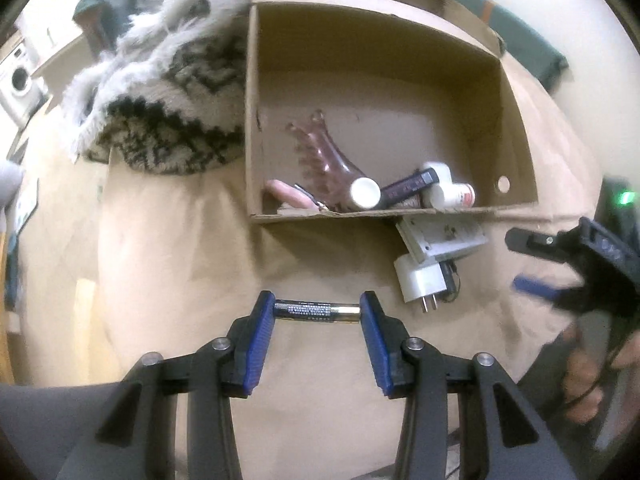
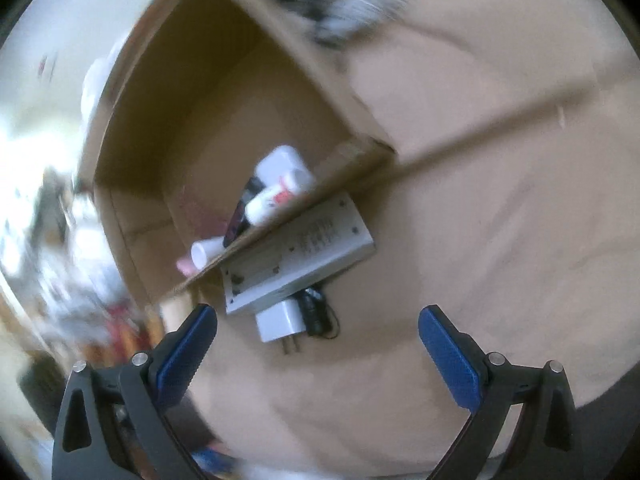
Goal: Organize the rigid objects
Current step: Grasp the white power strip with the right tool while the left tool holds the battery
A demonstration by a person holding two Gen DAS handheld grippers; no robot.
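My left gripper (image 1: 318, 310) is shut on a black and gold battery (image 1: 316, 311), held crosswise between the blue pads just above the brown paper surface, in front of the open cardboard box (image 1: 256, 160). The box holds a pink hair claw (image 1: 320, 148), white bottles (image 1: 365, 192), a dark tube (image 1: 408, 188) and a pink item (image 1: 290, 196). A white charger box (image 1: 444, 240) and white plug adapter (image 1: 420, 280) lie outside the box's front wall. My right gripper (image 2: 318, 328) is open and empty, above the plug adapter (image 2: 278, 322) and charger box (image 2: 304, 248); it also shows in the left wrist view (image 1: 532, 260).
A fluffy patterned blanket (image 1: 168, 92) lies left of the box. Brown paper (image 1: 180, 260) covers the surface. A dark cable (image 1: 450, 280) sits beside the adapter. A green cloth (image 1: 516, 28) lies behind the box.
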